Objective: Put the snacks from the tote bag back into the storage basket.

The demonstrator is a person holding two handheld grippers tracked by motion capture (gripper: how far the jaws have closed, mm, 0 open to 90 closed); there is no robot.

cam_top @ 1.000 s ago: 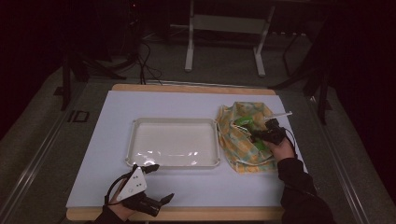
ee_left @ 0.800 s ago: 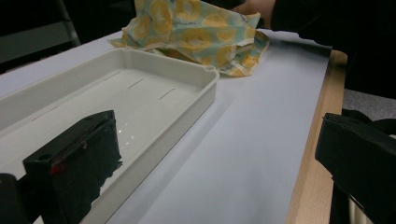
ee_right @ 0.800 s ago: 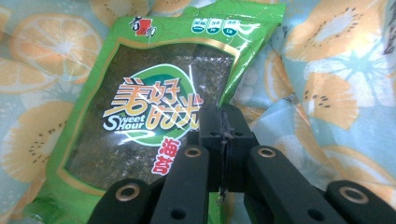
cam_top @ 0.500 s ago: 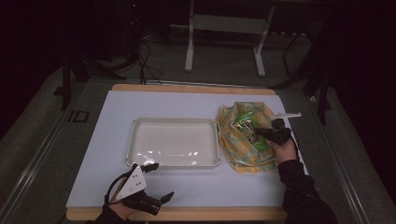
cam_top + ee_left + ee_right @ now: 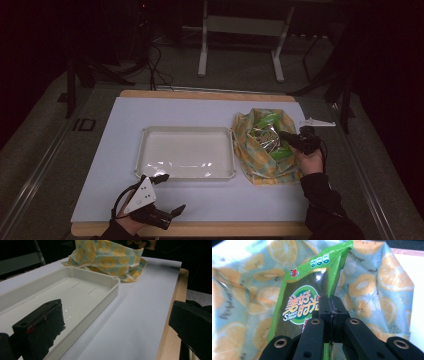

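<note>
A cloth bag (image 5: 256, 162) printed with orange and kiwi slices lies open on the right of the table. My right gripper (image 5: 286, 136) reaches into it from the right and is shut on a green snack packet (image 5: 266, 136). In the right gripper view the jaws (image 5: 333, 306) pinch the packet (image 5: 304, 287) at its lower middle, with the bag's cloth (image 5: 372, 285) behind it. A white tray (image 5: 185, 130) sits empty at the table's middle. My left gripper (image 5: 169, 194) rests open near the front edge, left of centre, with nothing between its jaws (image 5: 117, 325). Ahead of them are the tray's rim (image 5: 110, 290) and the bag (image 5: 110, 260).
A pale sheet (image 5: 210, 112) covers the wooden table, whose bare edge (image 5: 200, 230) shows at the front. Metal stand legs (image 5: 202, 55) and cables lie on the dark floor beyond the far edge.
My right gripper has shifted slightly to the right with the green packet still in it. The left gripper has not moved.
</note>
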